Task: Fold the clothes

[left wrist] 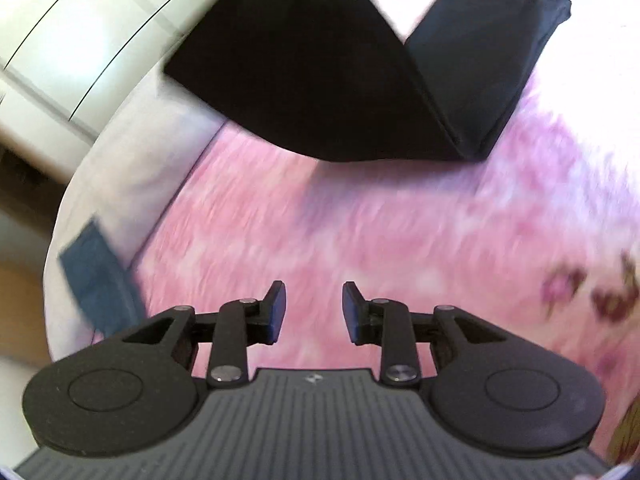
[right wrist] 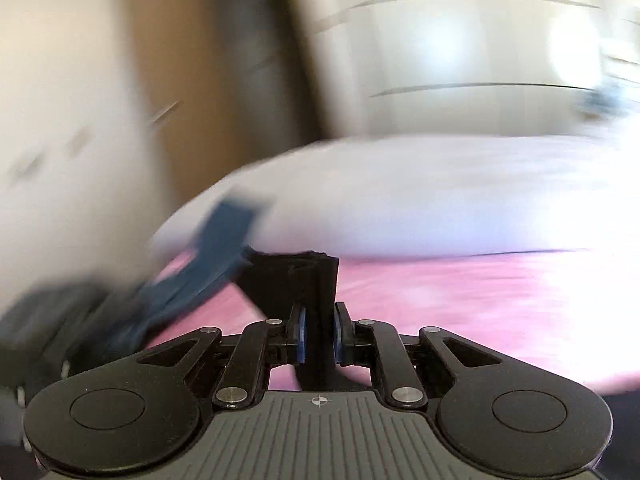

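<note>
A black garment (left wrist: 320, 80) hangs lifted above the pink bedspread (left wrist: 360, 232) in the left wrist view, folded into a V with one part running up to the top right. My left gripper (left wrist: 314, 312) is open and empty, low over the pink cover, well short of the garment. In the right wrist view my right gripper (right wrist: 319, 334) is shut on a bunched edge of the black garment (right wrist: 304, 276), which stands up between the pads. The view is blurred by motion.
A blue cloth (left wrist: 98, 280) lies at the bed's left edge on the white sheet (left wrist: 132, 152); it also shows in the right wrist view (right wrist: 212, 264). White wardrobe doors (left wrist: 72, 40) stand beyond the bed. A wooden door (right wrist: 172, 92) is at left.
</note>
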`<action>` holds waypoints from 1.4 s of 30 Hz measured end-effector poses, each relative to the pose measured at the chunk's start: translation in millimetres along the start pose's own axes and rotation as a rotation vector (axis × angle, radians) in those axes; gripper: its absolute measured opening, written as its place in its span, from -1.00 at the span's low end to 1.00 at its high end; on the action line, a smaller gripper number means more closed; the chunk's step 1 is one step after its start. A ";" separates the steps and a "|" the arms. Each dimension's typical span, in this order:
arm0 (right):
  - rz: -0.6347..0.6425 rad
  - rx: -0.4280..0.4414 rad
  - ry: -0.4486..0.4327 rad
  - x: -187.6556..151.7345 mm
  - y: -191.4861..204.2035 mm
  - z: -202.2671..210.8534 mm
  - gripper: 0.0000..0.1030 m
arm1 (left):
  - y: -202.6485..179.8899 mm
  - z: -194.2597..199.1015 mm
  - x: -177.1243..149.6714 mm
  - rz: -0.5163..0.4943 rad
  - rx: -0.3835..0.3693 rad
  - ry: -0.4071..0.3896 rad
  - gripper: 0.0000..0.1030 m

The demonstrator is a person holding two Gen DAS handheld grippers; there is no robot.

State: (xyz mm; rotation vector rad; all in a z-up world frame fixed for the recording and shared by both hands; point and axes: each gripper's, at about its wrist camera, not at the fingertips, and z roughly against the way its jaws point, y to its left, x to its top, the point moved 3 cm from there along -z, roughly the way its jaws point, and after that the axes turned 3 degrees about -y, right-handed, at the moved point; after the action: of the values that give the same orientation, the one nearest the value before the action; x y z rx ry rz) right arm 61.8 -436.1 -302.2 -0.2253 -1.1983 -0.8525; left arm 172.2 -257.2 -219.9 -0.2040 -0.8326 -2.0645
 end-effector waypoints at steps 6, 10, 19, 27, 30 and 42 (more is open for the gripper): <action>-0.465 -0.342 0.054 -73.5 -205.6 84.5 -0.78 | -47.5 -36.4 81.7 -0.122 -0.094 -0.054 -0.43; -0.720 -0.417 0.145 -141.7 -279.8 89.9 -0.77 | -79.3 -62.4 134.6 -0.206 -0.159 -0.087 -0.41; -0.691 -0.374 0.210 -143.1 -291.0 97.4 -0.78 | -112.5 -133.2 210.4 -0.301 -0.266 -0.095 -0.37; -0.595 -0.364 0.257 -135.8 -287.6 105.4 -0.70 | -68.5 -203.0 212.7 -0.210 -0.294 -0.018 -0.36; -0.472 -0.400 0.246 -123.4 -268.9 111.8 -0.67 | -39.7 -234.9 210.4 -0.065 -0.355 0.011 -0.37; -0.162 -0.258 0.424 -150.8 -225.8 43.9 -0.46 | -9.1 -285.2 202.0 0.048 -0.452 0.025 -0.28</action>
State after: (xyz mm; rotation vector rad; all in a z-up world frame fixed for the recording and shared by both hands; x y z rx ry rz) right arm -139.8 -494.7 -479.9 -0.1466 -0.7158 -1.1334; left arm 88.0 -568.5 -354.9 -0.4383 -0.3315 -2.1797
